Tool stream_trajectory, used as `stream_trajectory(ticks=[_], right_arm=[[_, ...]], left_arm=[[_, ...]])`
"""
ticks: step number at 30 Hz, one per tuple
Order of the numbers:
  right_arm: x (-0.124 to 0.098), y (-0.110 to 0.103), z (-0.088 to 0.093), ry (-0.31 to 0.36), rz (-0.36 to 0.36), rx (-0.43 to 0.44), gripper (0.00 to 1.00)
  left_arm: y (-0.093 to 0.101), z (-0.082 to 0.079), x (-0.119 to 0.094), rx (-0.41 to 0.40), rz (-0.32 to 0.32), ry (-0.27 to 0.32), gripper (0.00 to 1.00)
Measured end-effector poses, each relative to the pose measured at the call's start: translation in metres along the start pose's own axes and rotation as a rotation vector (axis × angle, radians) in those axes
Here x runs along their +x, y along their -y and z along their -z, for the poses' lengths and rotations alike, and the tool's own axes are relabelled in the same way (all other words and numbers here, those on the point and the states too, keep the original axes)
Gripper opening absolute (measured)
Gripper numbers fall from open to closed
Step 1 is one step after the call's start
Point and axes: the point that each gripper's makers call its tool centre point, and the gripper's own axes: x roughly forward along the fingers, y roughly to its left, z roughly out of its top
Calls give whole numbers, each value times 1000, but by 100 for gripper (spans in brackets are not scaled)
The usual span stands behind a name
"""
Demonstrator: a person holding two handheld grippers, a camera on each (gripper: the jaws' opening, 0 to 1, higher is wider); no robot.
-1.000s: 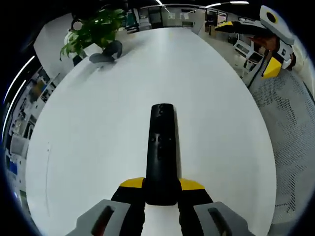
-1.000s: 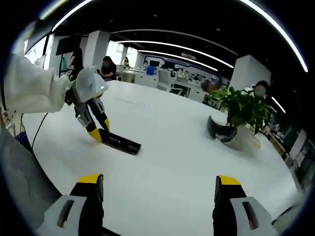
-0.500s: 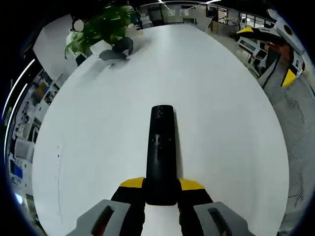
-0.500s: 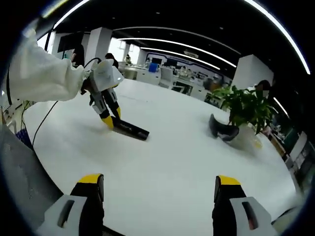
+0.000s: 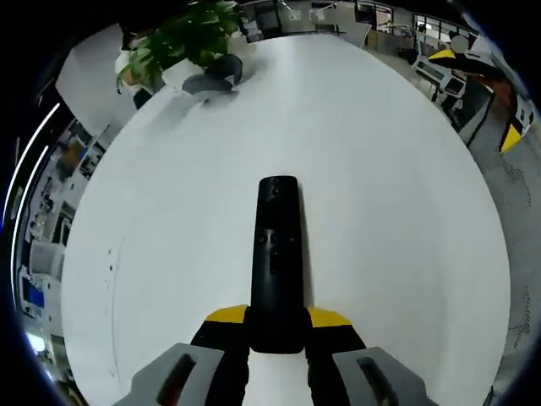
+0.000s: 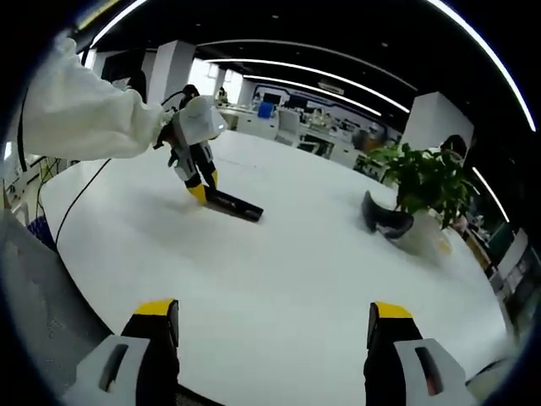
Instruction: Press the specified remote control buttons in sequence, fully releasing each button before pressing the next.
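A long black remote control points away from me over the white table, buttons up. My left gripper is shut on its near end, yellow-tipped jaws on either side. In the right gripper view the same remote lies low over the table at the far left, with the left gripper on it and a white sleeve behind. My right gripper stands open above the table's near edge, nothing between its fingers. It shows at the far right of the left gripper view as a yellow-tipped shape.
A potted green plant and a dark grey curved object stand at the table's far end, seen too as the plant and grey object. A grey mesh surface lies beside the table edge. Office desks fill the background.
The left gripper with the remote has moved further over the table, away from the right gripper. The right gripper's jaws stay open as before.
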Motion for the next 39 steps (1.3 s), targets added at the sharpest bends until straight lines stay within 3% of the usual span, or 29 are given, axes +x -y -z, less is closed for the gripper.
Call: stream_trajectory(ticks=[8,20,32,35,39], right_arm=[[2,0,4,-23,-2,-5,92],[5,-1,7,-42,-6,-8,91],[7,-3,9,-57,-14,-12,90],[7,-3,9,-57,-18,-7,91],[6,-3,7,-45,-22,4,91]], left_arm=[[-22,1,4,-22,-16,-13,24],[-45,7,10,18,-10,-53,24],[-49,9,12,14,47,-33,24],[-50,9,12,2,23,-27,25],[-62,10,9,-35,-67,-11,38]])
